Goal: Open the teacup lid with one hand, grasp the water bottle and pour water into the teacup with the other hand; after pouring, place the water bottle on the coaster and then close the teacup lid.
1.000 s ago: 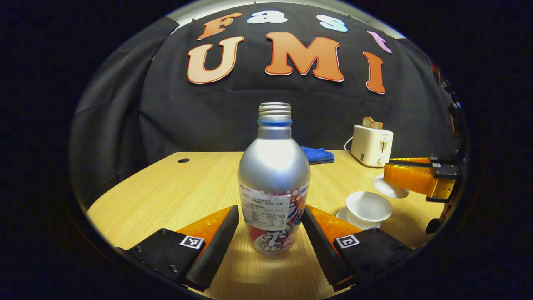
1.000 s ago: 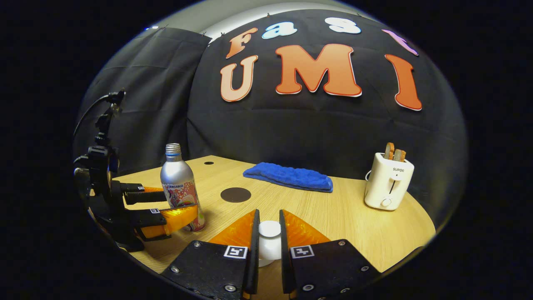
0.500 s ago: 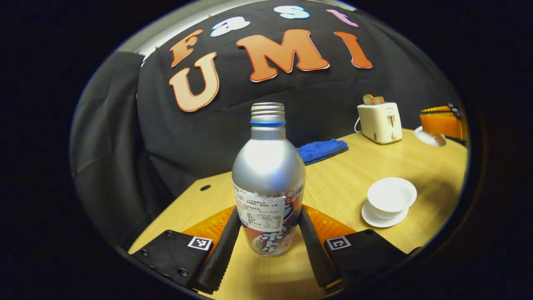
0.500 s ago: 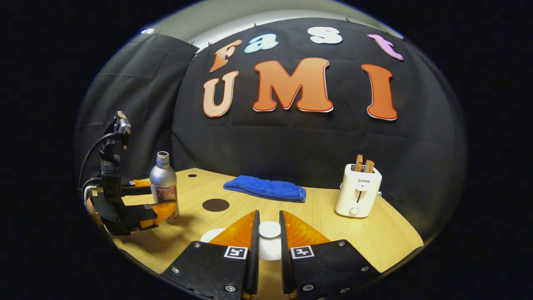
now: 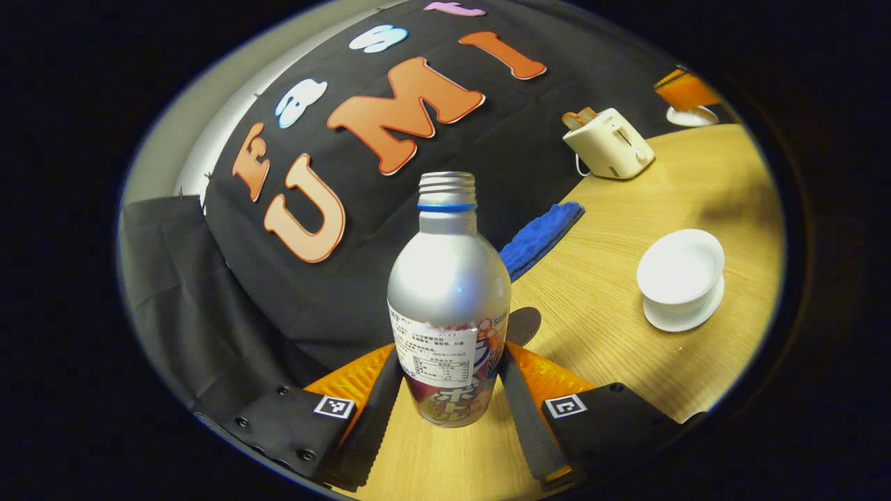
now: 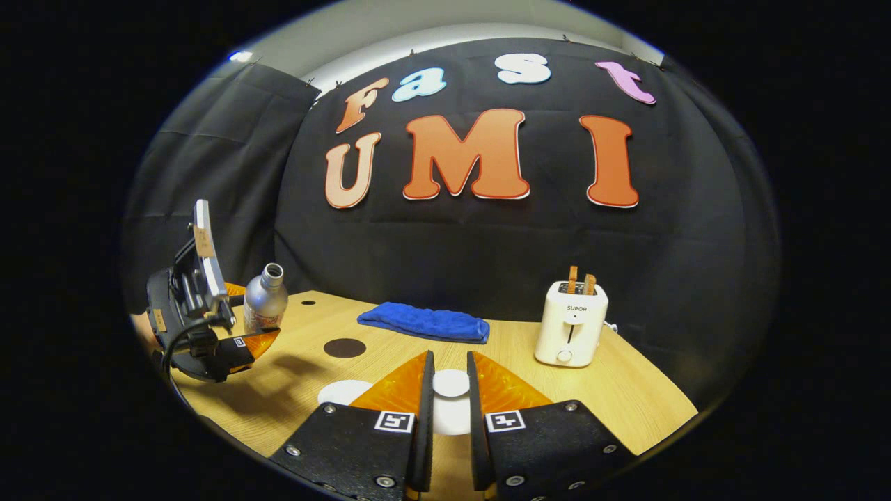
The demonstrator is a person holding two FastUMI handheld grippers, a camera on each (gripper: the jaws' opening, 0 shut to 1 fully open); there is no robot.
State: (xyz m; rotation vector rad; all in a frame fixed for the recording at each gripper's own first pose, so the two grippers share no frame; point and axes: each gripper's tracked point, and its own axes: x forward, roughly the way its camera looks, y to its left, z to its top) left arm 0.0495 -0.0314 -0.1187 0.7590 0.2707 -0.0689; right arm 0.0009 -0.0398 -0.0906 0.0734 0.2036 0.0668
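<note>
So the left gripper (image 5: 445,390) has both fingers clamped on the lower, labelled part of the aluminium water bottle (image 5: 449,292), which is off the table and tipped over toward the teacup; you can see the lean from the right gripper view too (image 6: 264,305). Cap's off and the neck is open. Smooth metal plus a glossy label, so my guess is it's slick, and a grip that low means the weight above wants to swing as it tips further.

Right of that in the left gripper view: the dark round coaster (image 5: 523,324) just behind the bottle, a blue cloth (image 5: 543,235), the toaster (image 5: 609,142), and the open white teacup (image 5: 681,259) on its saucer (image 5: 681,314).

The right gripper (image 6: 450,396) is pinched shut on the teacup lid (image 6: 451,383) by its knob. Thin china, so probably chippy and slippery.
</note>
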